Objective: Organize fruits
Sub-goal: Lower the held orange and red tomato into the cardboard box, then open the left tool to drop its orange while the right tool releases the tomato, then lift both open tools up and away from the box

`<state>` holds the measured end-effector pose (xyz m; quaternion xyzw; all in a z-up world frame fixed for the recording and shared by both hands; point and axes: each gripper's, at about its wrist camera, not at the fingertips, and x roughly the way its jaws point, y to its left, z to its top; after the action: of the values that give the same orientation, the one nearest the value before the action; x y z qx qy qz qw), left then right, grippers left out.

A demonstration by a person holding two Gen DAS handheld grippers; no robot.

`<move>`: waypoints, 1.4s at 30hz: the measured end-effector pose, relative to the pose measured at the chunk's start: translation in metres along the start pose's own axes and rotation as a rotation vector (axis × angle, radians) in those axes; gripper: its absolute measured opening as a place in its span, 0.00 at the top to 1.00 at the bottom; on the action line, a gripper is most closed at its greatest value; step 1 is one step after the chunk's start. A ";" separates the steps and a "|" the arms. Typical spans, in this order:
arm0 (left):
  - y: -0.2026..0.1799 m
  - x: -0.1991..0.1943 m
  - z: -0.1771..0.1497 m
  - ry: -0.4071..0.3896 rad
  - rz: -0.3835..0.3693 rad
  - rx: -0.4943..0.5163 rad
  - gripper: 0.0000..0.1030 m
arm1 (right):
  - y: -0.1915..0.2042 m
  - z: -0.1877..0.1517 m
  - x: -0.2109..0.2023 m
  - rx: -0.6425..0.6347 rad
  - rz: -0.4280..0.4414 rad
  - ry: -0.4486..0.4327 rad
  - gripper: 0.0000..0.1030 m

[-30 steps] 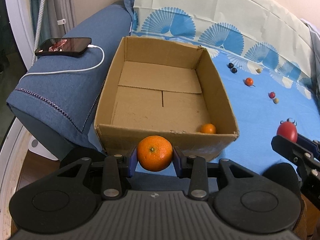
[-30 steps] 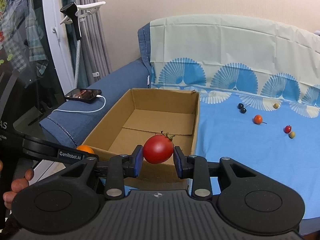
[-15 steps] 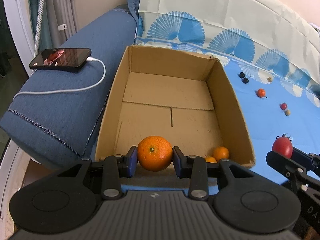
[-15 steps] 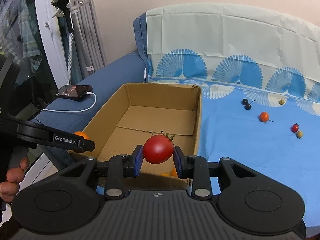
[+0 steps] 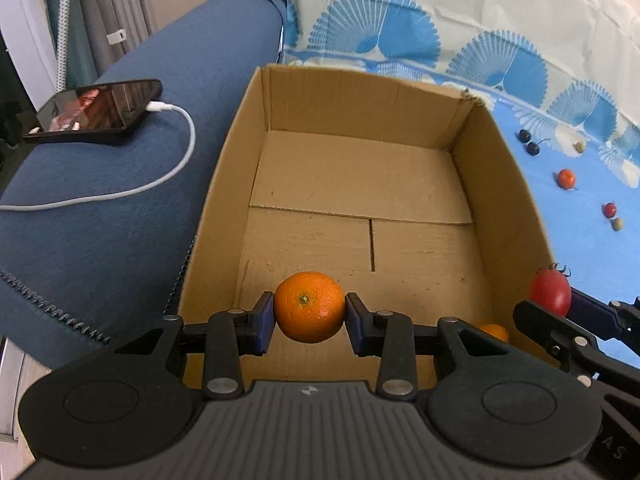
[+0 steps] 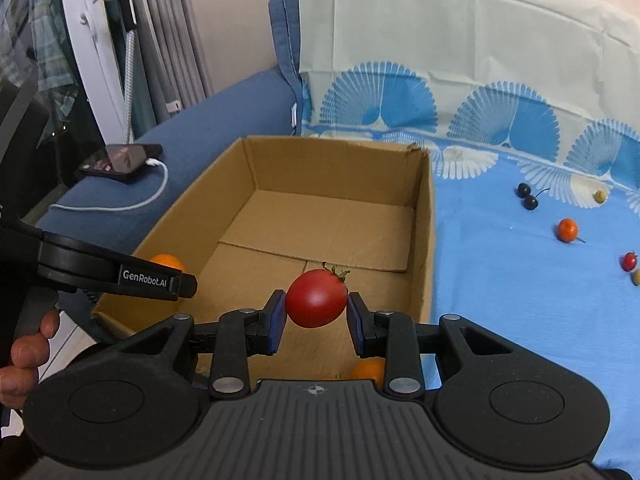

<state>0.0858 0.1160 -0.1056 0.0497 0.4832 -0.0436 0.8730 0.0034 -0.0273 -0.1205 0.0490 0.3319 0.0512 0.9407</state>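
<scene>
My left gripper (image 5: 309, 323) is shut on an orange (image 5: 309, 306) and holds it over the near end of the open cardboard box (image 5: 360, 184). My right gripper (image 6: 316, 318) is shut on a red tomato (image 6: 316, 298) above the box's near right part (image 6: 424, 248). The tomato also shows at the right in the left wrist view (image 5: 550, 292). A small orange fruit (image 5: 494, 332) lies in the box's near right corner, partly hidden. The left gripper's finger (image 6: 120, 272) crosses the right wrist view, with the orange (image 6: 168, 262) behind it.
Several small fruits lie on the blue cloth right of the box: dark cherries (image 6: 526, 197), a small orange one (image 6: 567, 229), a red one (image 6: 629, 261). A phone (image 5: 96, 110) with a white cable (image 5: 160, 176) lies on the blue armrest, left of the box.
Both grippers have moved forward and over the box's near edge, each still holding its fruit. The box now fills more of both views.
</scene>
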 end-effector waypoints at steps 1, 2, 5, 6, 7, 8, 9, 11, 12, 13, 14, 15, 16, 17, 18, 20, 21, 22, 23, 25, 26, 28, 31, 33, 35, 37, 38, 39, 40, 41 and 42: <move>-0.001 0.006 0.001 0.006 0.001 0.003 0.60 | -0.001 0.000 0.006 -0.001 0.001 0.008 0.67; -0.002 0.012 0.003 0.012 0.005 0.008 0.60 | -0.001 0.000 0.011 -0.003 0.001 0.016 0.67; -0.005 0.025 0.004 0.025 0.016 0.026 0.60 | 0.000 -0.001 0.026 -0.015 0.000 0.035 0.67; -0.005 0.029 0.004 0.030 0.019 0.029 0.60 | -0.001 -0.002 0.030 -0.017 -0.001 0.042 0.67; -0.006 0.033 0.003 0.036 0.020 0.032 0.60 | -0.001 -0.003 0.034 -0.016 0.000 0.052 0.67; -0.006 0.036 0.003 0.042 0.022 0.034 0.60 | -0.001 -0.004 0.036 -0.016 0.001 0.062 0.67; -0.006 0.040 0.002 0.047 0.023 0.036 0.60 | -0.001 -0.005 0.040 -0.018 0.002 0.071 0.67; -0.006 0.046 0.000 0.060 0.028 0.039 0.60 | -0.002 -0.006 0.045 -0.026 0.004 0.087 0.67; -0.005 0.049 -0.001 0.068 0.031 0.041 0.60 | -0.001 -0.007 0.047 -0.030 0.004 0.092 0.67; -0.005 0.051 -0.002 0.073 0.033 0.041 0.60 | -0.001 -0.008 0.049 -0.033 0.003 0.095 0.67; -0.004 0.054 -0.002 0.079 0.035 0.042 0.60 | -0.001 -0.008 0.050 -0.037 0.002 0.098 0.67; -0.004 0.056 -0.003 0.086 0.039 0.043 0.60 | -0.002 -0.009 0.051 -0.040 -0.001 0.100 0.67; -0.003 0.059 -0.004 0.091 0.042 0.043 0.60 | -0.002 -0.009 0.053 -0.044 -0.005 0.101 0.67; -0.003 0.061 -0.004 0.094 0.046 0.044 0.60 | -0.002 -0.009 0.054 -0.049 -0.009 0.102 0.67; -0.004 0.064 -0.004 0.095 0.052 0.046 0.60 | -0.002 -0.010 0.055 -0.053 -0.010 0.104 0.67; -0.004 0.070 -0.006 0.100 0.072 0.056 0.60 | -0.003 -0.010 0.058 -0.057 -0.011 0.110 0.67; -0.004 0.074 -0.006 0.105 0.079 0.057 0.60 | -0.003 -0.010 0.059 -0.058 -0.012 0.112 0.67; -0.003 0.076 -0.007 0.109 0.081 0.057 0.60 | -0.004 -0.010 0.060 -0.060 -0.012 0.114 0.67; -0.003 0.079 -0.007 0.114 0.085 0.057 0.60 | -0.004 -0.010 0.060 -0.062 -0.013 0.115 0.67; -0.002 0.081 -0.008 0.119 0.088 0.055 0.60 | -0.004 -0.011 0.062 -0.071 -0.016 0.117 0.67; -0.002 0.081 -0.008 0.116 0.086 0.054 0.60 | -0.004 -0.012 0.062 -0.084 -0.018 0.113 0.67; -0.003 0.080 -0.008 0.109 0.090 0.061 0.58 | -0.003 -0.013 0.063 -0.107 -0.022 0.108 0.67; -0.003 0.076 -0.006 0.101 0.073 0.062 0.41 | -0.003 -0.011 0.064 -0.115 -0.014 0.113 0.66; -0.003 0.069 -0.004 0.109 0.005 0.057 0.24 | -0.004 -0.008 0.062 -0.112 0.000 0.116 0.54; -0.007 0.059 -0.002 0.101 -0.027 0.056 0.13 | -0.003 -0.004 0.055 -0.121 -0.012 0.096 0.33; -0.011 0.045 -0.003 0.063 0.044 0.069 0.00 | -0.001 -0.002 0.046 -0.143 -0.050 0.079 0.25; -0.012 0.037 -0.005 0.031 0.064 0.085 0.00 | -0.002 -0.001 0.039 -0.146 -0.055 0.078 0.19; -0.013 0.030 -0.007 0.012 0.064 0.100 0.00 | -0.004 0.000 0.032 -0.137 -0.048 0.080 0.12; -0.013 0.023 -0.009 0.004 0.060 0.108 0.00 | -0.006 0.000 0.024 -0.120 -0.044 0.078 0.11; -0.012 0.015 -0.012 -0.001 0.058 0.110 0.00 | -0.007 -0.001 0.015 -0.104 -0.042 0.078 0.11; -0.012 0.006 -0.015 -0.007 0.058 0.110 0.00 | -0.007 -0.002 0.007 -0.095 -0.041 0.081 0.11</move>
<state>0.0753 0.1061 -0.1195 0.1115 0.4754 -0.0450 0.8715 0.0083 -0.0330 -0.1274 -0.0046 0.3679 0.0496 0.9285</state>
